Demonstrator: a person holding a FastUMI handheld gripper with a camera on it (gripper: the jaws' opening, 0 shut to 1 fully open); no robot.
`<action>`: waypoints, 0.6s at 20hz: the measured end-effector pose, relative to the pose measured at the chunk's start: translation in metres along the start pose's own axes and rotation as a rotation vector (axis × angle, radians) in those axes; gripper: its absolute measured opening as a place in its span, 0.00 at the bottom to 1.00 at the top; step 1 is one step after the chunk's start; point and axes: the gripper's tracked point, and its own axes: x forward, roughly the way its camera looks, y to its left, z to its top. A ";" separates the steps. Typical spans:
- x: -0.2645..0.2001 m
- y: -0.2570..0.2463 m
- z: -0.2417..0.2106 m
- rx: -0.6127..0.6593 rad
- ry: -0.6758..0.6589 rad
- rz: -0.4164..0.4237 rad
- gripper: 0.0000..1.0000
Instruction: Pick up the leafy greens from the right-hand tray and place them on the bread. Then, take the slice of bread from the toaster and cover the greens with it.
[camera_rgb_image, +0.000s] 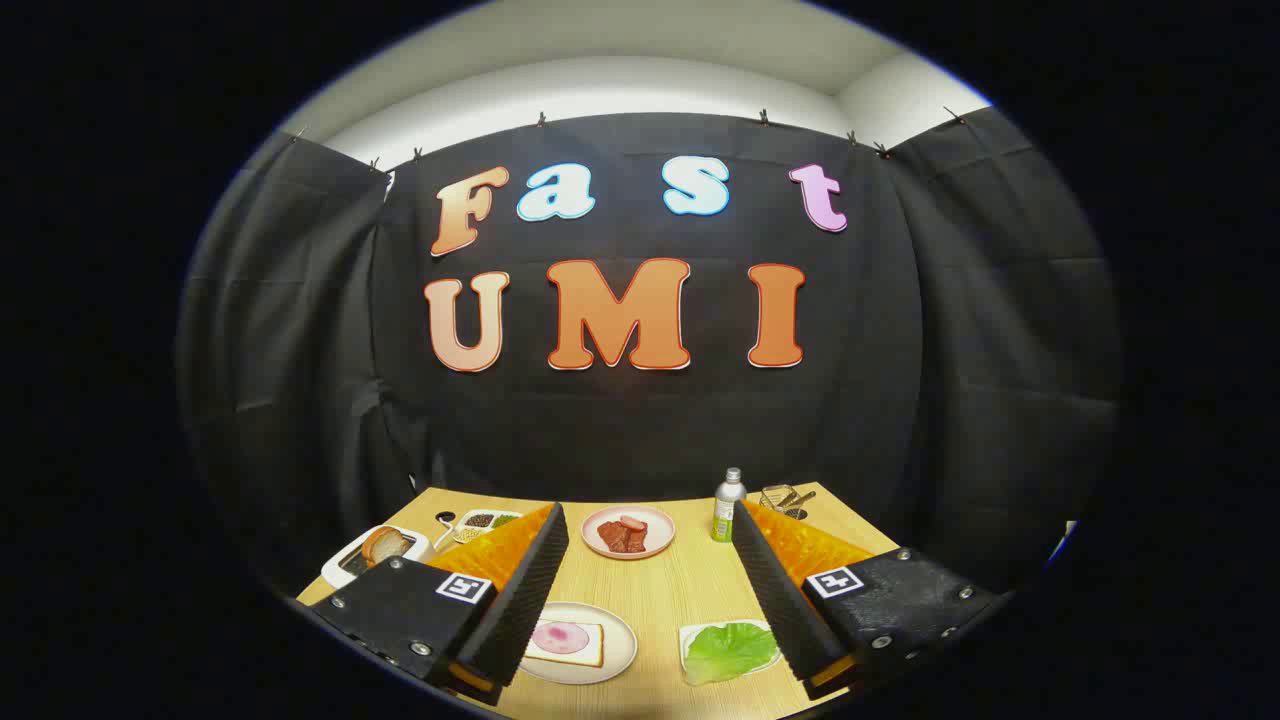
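My gripper (650, 570) hangs open above the wooden table (672, 585), with nothing between its fingers. Low between the fingers, towards the left one, a slice of bread (565, 642) with a pink round of meat on top lies on a pale plate (620, 655). Close to the right finger, a green leaf (730, 650) lies on a small white tray (690, 640). Beyond the left finger stands a white toaster (352, 562) with a browned slice of bread (385, 545) sticking out of its slot.
A pink plate (628, 531) with pieces of red meat sits further back between the fingers. A small green bottle with a silver cap (727, 506) stands by the right finger, with a wire holder (785, 497) behind it. A divided dish of seasonings (485, 522) lies at the back left.
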 end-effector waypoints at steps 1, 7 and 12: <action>0.001 0.001 -0.001 -0.004 0.003 0.000 0.98; 0.006 0.000 -0.004 -0.014 0.006 -0.008 0.98; 0.012 -0.005 -0.018 -0.038 0.042 -0.016 0.98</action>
